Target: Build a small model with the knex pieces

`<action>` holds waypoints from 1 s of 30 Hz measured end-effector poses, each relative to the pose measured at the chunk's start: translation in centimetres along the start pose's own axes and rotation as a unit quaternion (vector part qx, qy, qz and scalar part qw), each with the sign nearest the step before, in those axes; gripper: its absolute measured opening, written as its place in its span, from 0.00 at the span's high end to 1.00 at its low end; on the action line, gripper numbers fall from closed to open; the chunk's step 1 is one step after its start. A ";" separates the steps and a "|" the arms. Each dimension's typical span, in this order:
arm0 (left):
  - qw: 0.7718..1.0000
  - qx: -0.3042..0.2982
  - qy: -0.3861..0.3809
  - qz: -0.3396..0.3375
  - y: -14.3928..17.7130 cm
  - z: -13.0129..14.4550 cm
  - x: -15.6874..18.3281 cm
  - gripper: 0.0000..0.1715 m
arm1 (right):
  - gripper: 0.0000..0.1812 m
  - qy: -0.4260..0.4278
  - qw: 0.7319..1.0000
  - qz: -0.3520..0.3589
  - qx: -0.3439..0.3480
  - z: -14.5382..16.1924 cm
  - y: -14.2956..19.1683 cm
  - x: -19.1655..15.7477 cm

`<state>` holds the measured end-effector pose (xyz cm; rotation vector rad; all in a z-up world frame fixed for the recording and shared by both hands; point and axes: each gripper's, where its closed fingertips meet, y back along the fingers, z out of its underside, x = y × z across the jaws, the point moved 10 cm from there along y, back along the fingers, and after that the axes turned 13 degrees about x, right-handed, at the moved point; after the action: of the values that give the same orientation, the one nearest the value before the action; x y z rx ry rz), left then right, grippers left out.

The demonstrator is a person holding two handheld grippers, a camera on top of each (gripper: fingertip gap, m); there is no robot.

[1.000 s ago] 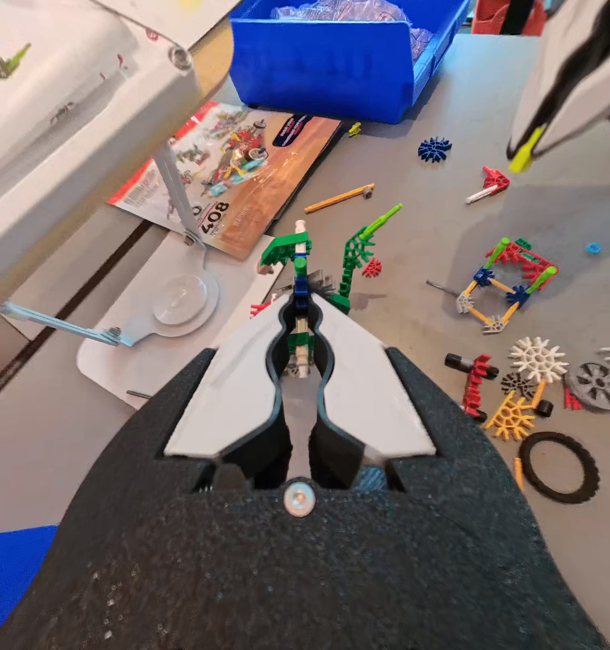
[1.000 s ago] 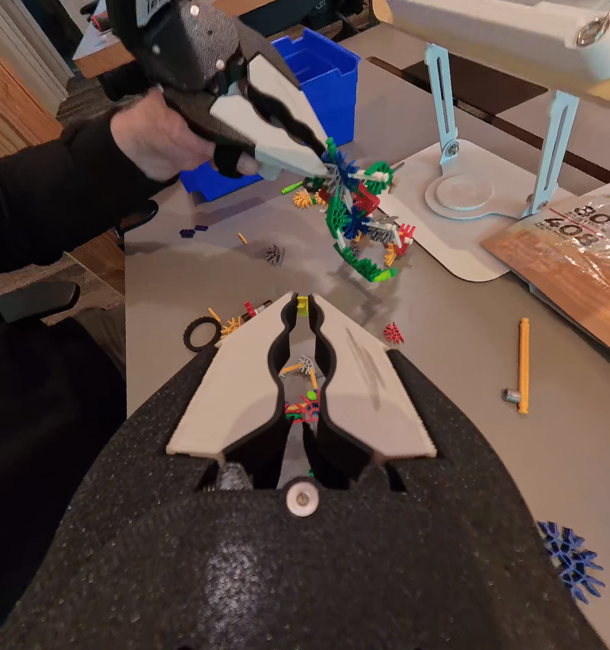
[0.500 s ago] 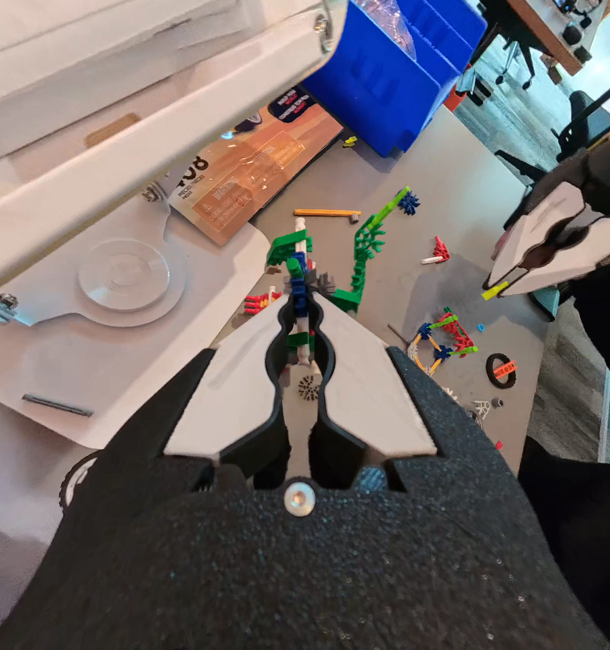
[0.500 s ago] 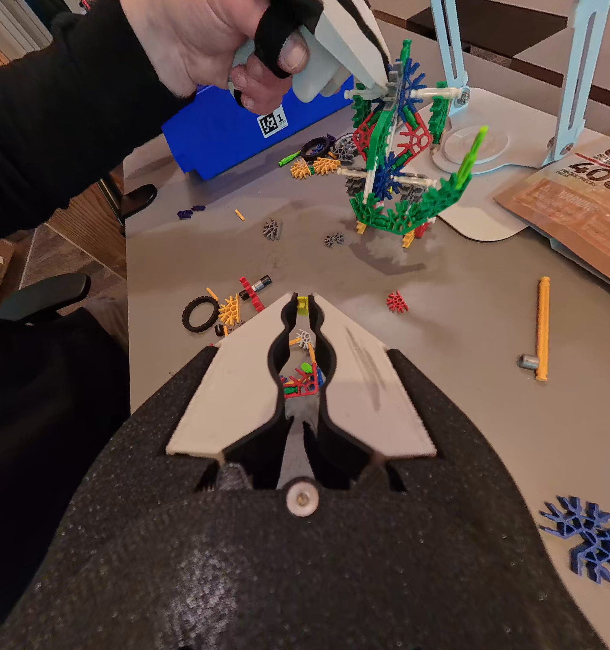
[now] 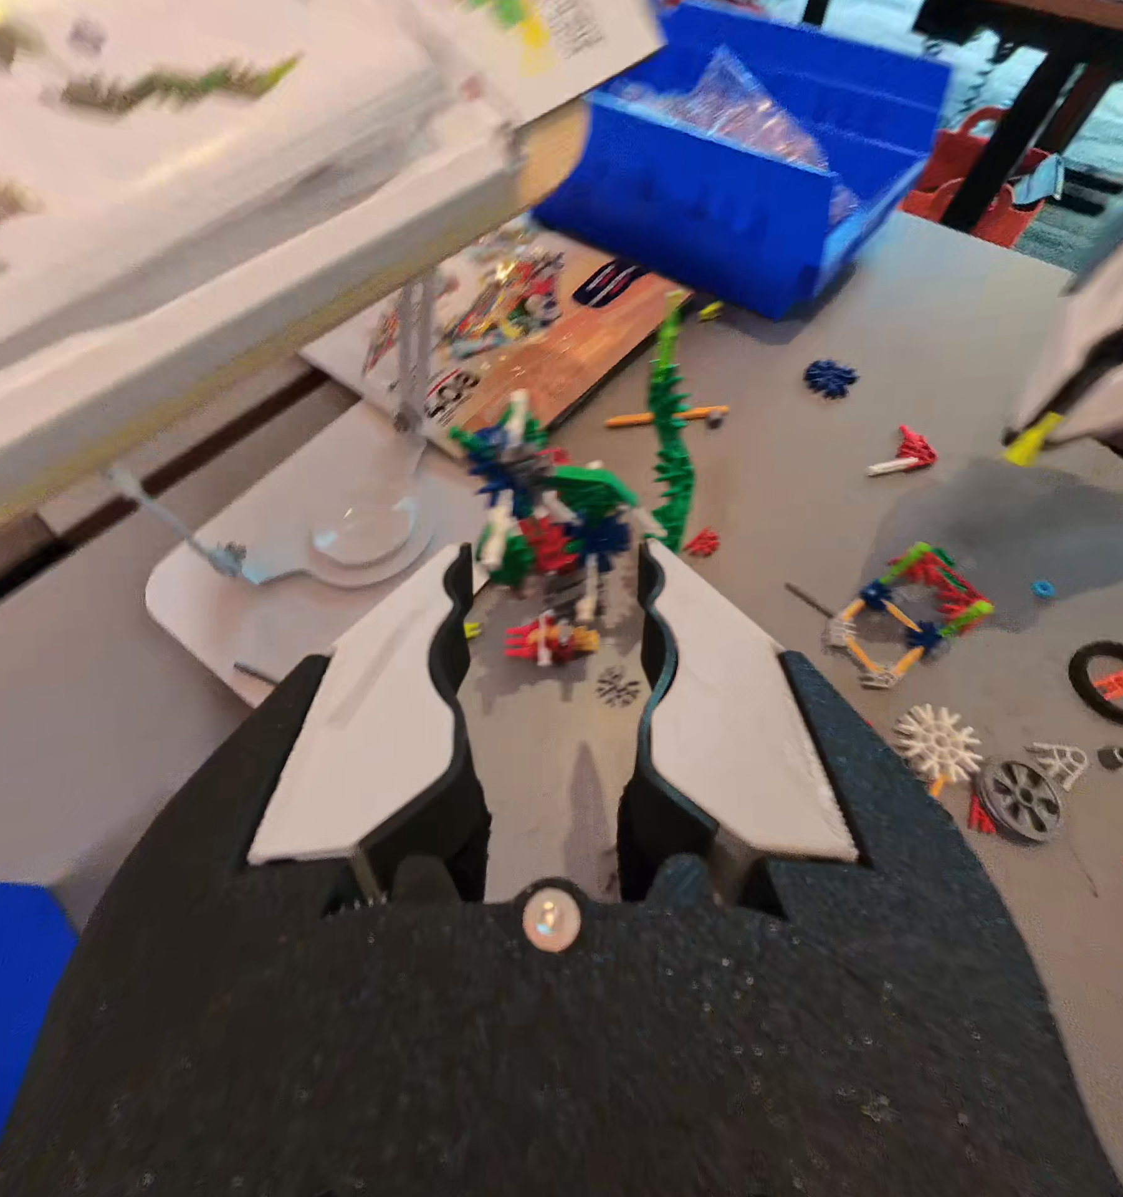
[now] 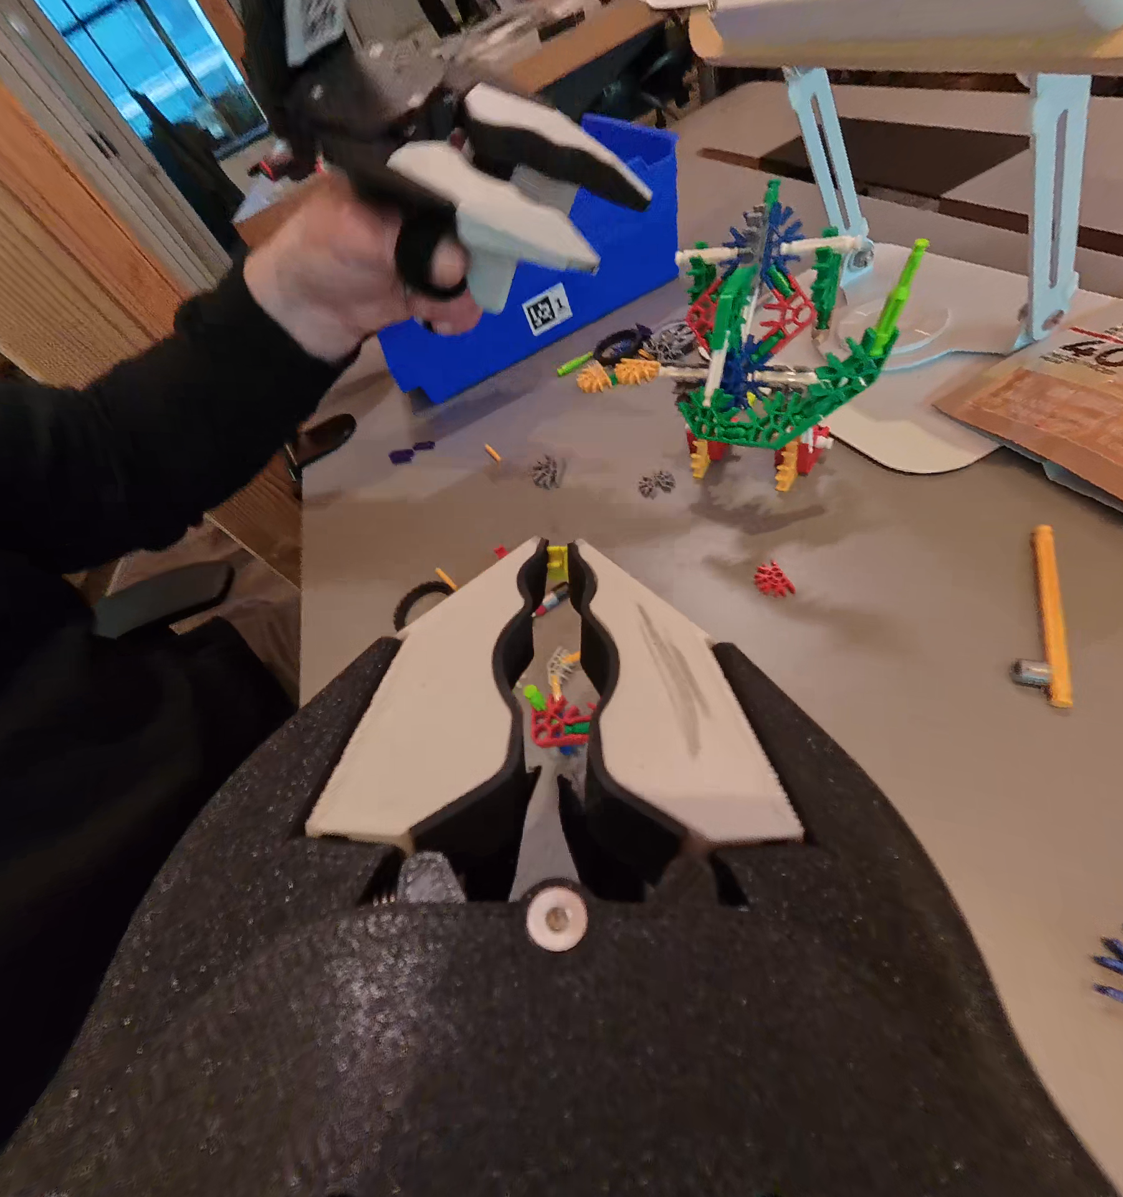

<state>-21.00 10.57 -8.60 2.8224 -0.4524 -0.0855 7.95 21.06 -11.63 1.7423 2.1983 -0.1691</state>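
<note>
The left tool [image 6: 585,214] hangs open and empty in the air, raised above and to the left of the rod-and-connector model [image 6: 772,350], gripped by a hand [image 6: 345,278] with a black sleeve. The model stands upright on the desk [image 6: 870,622]. The right tool [image 6: 557,550], lower and nearer, pinches a small yellow piece [image 6: 556,558].

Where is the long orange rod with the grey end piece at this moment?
In the right wrist view the long orange rod lies flat on the grey table, right of the small red connector and in front of the brown printed packet.
</note>
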 end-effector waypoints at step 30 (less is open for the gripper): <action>0.939 0.149 -0.304 0.065 -2.8 3.9 17.2 0.96 | 0.96 -0.110 0.989 0.015 0.095 2.3 -0.1 -3.0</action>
<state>-4.25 6.69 -13.33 3.0020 -0.8421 -0.9546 8.90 17.58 -12.79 1.7576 2.0529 -0.5526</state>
